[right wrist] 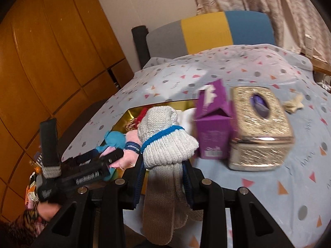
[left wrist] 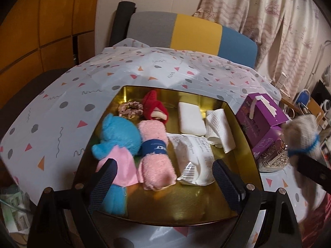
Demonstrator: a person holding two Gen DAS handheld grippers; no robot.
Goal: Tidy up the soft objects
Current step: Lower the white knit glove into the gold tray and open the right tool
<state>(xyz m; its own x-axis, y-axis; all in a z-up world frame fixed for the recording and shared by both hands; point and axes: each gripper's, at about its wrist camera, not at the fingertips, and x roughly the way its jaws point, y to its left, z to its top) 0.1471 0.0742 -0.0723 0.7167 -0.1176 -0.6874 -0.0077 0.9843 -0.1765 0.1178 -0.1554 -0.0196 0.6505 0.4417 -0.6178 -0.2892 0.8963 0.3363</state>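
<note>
A gold tray [left wrist: 244, 124] holds a blue plush in a pink shirt [left wrist: 118, 142], a rolled pink towel [left wrist: 155, 155], a red plush [left wrist: 155, 107], a scrunchie [left wrist: 130, 107], a white sponge [left wrist: 190, 119], a folded white cloth [left wrist: 219, 128] and a white packet [left wrist: 192, 159]. My left gripper [left wrist: 163, 188] is open and empty above the tray's near side. My right gripper [right wrist: 163, 177] is shut on a grey knitted hat with a blue stripe [right wrist: 165, 136], held above the tray's right edge; the hat also shows blurred in the left wrist view [left wrist: 300, 136].
A purple tissue box [right wrist: 213, 128] and a glittery gold tissue case [right wrist: 260, 128] stand right of the tray on the patterned tablecloth [right wrist: 279, 66]. A small cream star shape [right wrist: 293, 103] lies further right. A grey, yellow and blue chair back [left wrist: 192, 31] stands behind the table.
</note>
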